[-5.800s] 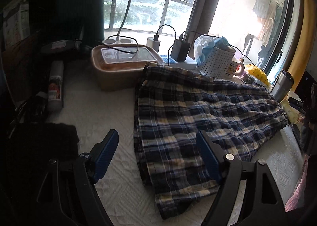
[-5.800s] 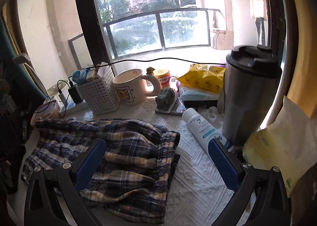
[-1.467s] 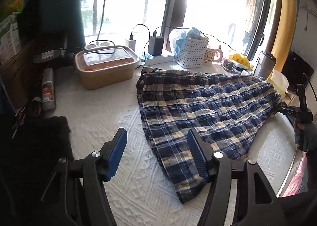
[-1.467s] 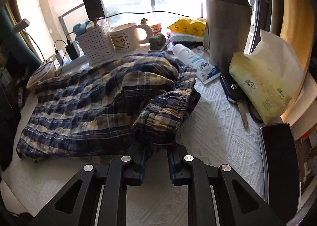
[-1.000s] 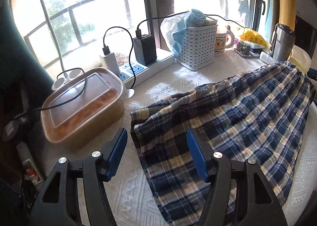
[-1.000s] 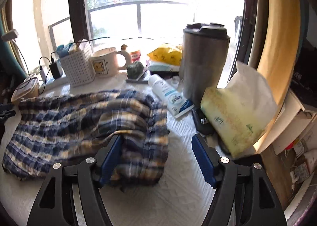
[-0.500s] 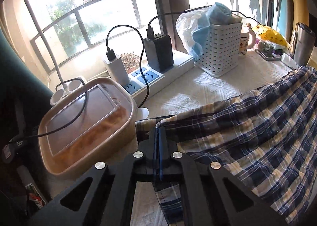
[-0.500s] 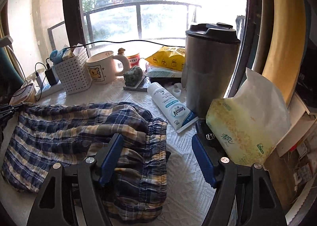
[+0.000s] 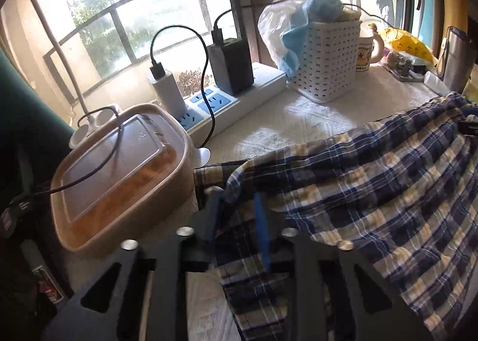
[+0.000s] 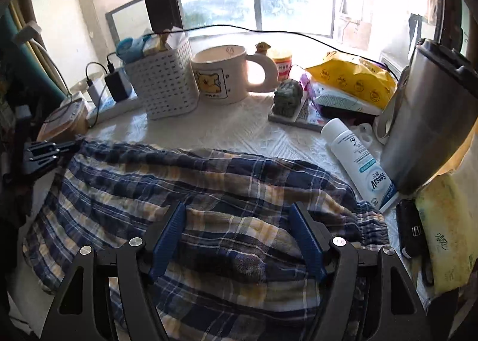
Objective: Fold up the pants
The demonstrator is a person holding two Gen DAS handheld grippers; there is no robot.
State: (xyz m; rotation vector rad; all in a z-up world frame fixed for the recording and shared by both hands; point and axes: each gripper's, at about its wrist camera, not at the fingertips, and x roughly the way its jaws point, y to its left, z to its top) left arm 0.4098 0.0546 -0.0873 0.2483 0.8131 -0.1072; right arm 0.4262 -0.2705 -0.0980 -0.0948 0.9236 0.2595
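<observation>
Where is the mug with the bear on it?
In the right wrist view the mug stands at the back of the table by the window, between the white basket and a small red-and-white jar.

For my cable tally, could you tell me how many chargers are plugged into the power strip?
2: a white charger toward its left end, and a black charger beside it on the right. More may hide behind the basket.

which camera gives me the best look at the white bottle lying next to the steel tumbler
The right wrist view. The white bottle lies there whole, on its side beside the steel tumbler, with its label readable. In the left wrist view only a small white end of it shows at the far right edge, in front of the tumbler.
</observation>
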